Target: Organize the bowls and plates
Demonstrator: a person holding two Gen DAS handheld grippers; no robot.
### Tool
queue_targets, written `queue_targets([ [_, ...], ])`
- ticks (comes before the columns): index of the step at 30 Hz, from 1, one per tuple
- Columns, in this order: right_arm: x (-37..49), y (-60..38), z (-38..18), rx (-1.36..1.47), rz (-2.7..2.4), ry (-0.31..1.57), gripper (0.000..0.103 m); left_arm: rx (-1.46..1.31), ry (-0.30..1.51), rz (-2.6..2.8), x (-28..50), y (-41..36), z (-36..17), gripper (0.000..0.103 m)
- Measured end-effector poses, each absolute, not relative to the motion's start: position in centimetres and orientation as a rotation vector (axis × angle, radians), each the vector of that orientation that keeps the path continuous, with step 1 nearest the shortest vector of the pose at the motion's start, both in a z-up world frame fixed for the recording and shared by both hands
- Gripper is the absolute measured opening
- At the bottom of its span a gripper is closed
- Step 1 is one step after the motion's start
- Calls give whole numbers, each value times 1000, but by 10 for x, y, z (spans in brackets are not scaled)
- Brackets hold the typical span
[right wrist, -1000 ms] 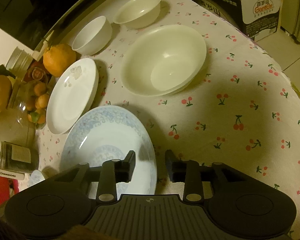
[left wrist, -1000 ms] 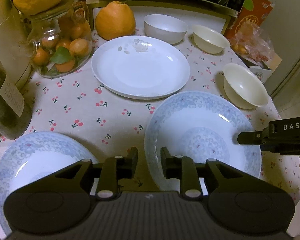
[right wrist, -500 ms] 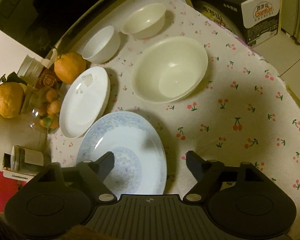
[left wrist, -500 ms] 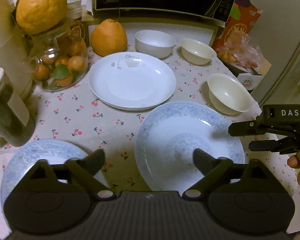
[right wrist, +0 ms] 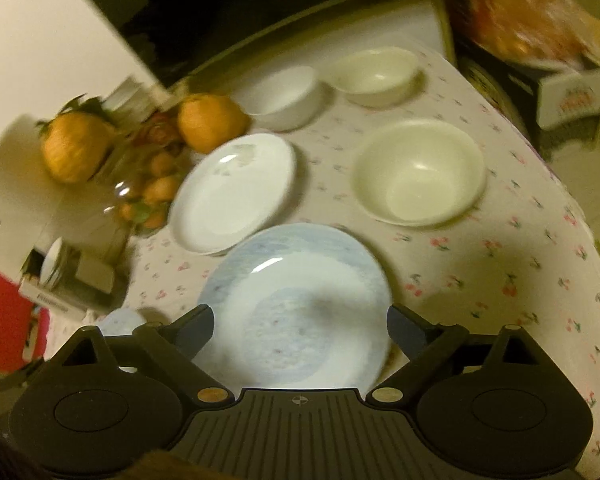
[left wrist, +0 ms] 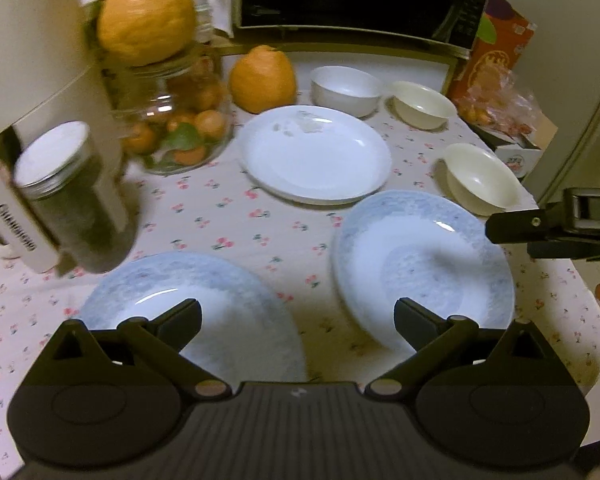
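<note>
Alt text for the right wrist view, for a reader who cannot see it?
The open right gripper hovers over a blue-patterned plate on a cherry-print tablecloth. Beyond lie a white plate, three bowls and oranges.

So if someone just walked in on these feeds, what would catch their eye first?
Probably the two blue-patterned plates: one under the open left claw, the other framed by the open right claw. Next, the plain white plate mid-table, with the big orange perched on the fruit jar at far left.

"DA" on right gripper [left wrist: 540, 236]; "GUANGDONG"-like print on white box [left wrist: 18, 232], blurry.
</note>
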State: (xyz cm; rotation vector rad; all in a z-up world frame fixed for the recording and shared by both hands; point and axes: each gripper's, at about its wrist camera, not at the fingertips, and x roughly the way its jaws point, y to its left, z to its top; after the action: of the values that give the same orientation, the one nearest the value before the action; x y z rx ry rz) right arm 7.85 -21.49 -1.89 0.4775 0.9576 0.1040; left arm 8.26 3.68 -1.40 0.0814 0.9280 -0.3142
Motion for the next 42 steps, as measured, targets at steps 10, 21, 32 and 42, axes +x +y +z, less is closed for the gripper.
queue_targets([
  [10, 77, -175, -12, 423, 244, 900, 98, 56, 904, -219, 74, 89, -15, 103],
  [21, 75, -129, -27, 435, 369, 934, 98, 50, 879, -173, 72, 140, -34, 103],
  [32, 61, -77, -43, 329, 574, 933, 98, -35, 855, -184, 76, 171, -56, 93],
  [42, 60, -59, -58, 402, 629, 1007, 98, -55, 864, -188, 80, 170, -58, 71],
])
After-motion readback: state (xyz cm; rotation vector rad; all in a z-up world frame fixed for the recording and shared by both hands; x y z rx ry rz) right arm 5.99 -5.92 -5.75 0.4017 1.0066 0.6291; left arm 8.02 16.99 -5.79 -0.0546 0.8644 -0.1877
